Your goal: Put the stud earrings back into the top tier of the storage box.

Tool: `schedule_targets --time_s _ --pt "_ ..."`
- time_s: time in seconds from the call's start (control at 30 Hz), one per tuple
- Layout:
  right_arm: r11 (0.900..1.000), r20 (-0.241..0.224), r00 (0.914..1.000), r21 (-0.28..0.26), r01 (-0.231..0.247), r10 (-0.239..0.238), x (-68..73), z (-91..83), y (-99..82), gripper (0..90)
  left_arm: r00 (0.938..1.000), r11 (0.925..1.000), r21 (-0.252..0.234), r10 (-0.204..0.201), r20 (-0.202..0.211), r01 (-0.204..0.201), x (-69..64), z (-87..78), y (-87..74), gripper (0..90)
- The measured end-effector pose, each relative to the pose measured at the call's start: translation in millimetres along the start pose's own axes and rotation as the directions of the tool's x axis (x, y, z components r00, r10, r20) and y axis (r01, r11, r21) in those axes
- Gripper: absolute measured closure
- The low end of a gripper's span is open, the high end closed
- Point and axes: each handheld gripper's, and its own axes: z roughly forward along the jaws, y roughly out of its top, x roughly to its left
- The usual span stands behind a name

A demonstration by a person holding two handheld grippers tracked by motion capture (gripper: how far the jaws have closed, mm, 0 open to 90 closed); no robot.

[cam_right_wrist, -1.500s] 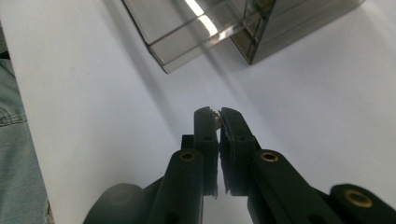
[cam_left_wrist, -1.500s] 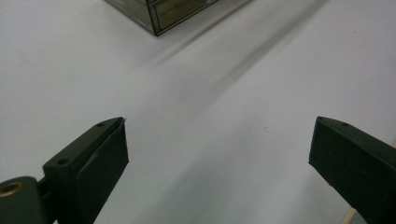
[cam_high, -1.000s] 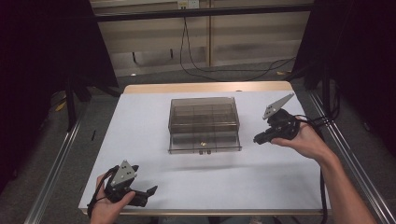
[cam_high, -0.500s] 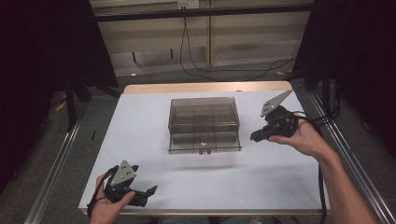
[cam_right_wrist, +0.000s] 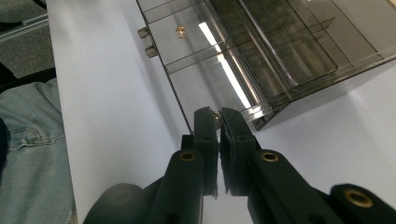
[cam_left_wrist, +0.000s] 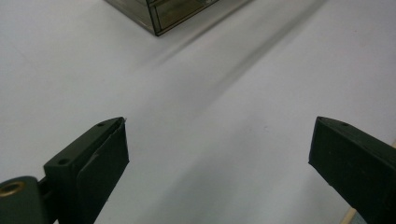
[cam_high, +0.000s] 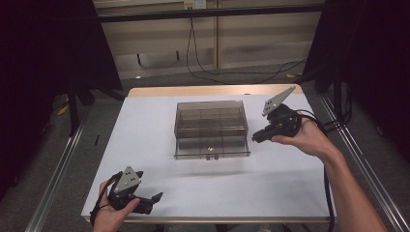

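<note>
- Table, white-topped, fills the middle of the high view, with a pale wooden edge along its far side.
- Smoky clear plastic drawer box sits at the centre of that view; its bottom drawer is pulled out a little toward me, with two small knobs on its front.
- My right hand comes in from the lower right and holds my right gripper just beside the box's right front corner, grey plate tilted up.
- My left hand sits at the lower left of the high view with my left gripper low over the table's near edge, well apart from the box.
- Jaws of my left gripper stand wide apart in the left gripper view, nothing between them, bare table beyond.
- Jaws of my right gripper are nearly closed in the right gripper view, pinching a small brass-coloured bit at their tips.
- Another small brass-coloured piece lies inside the drawer, upper left of centre in that view.
</note>
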Motion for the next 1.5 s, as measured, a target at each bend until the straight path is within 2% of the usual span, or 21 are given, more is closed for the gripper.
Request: schedule_targets --time_s 0.3,0.53,0.67,0.8,0.97,1.17,1.2,1.5 --pt "0.9998 -0.015 0.9997 -0.003 0.021 -0.021 1.1 6.0 11.5 85.6 1.0000 1.0000 0.003 0.006 0.004 -0.006 -0.5 1.7 -0.1 4.7" --pt "0.9985 -0.025 0.9983 -0.011 0.053 -0.053 4.8 11.7 28.8 85.7 1.0000 1.0000 0.005 0.006 -0.002 -0.006 -0.1 1.4 0.1 4.6" --pt "0.9987 -0.031 0.9983 0.013 0.049 -0.048 6.9 19.3 34.5 85.7 1.0000 0.9999 0.010 0.008 -0.001 -0.008 0.2 0.6 0.2 4.6" --pt "0.9979 -0.035 0.9974 0.017 0.063 -0.062 9.5 26.2 40.3 85.7 1.0000 1.0000 -0.004 0.006 0.007 -0.006 -0.4 1.9 0.0 4.6" --pt "0.9959 -0.043 0.9957 0.036 0.083 -0.082 13.9 36.4 49.2 85.6 1.0000 0.9999 0.009 0.009 -0.002 -0.009 0.7 0.6 0.4 4.7" --pt "0.9942 -0.052 0.9940 0.042 0.099 -0.097 19.1 44.4 61.4 85.6 1.0000 1.0000 0.000 0.006 -0.001 -0.006 1.0 0.0 0.1 4.6" --pt "0.9933 -0.051 0.9931 0.043 0.107 -0.105 19.6 46.3 64.0 85.6 1.0000 1.0000 -0.006 -0.003 0.003 0.003 0.9 0.6 0.2 4.6" --pt "0.9852 -0.062 0.9873 0.081 0.151 -0.146 28.5 61.9 86.5 85.6 0.9998 0.9998 0.005 0.017 0.006 -0.017 -0.9 0.2 0.9 4.8"
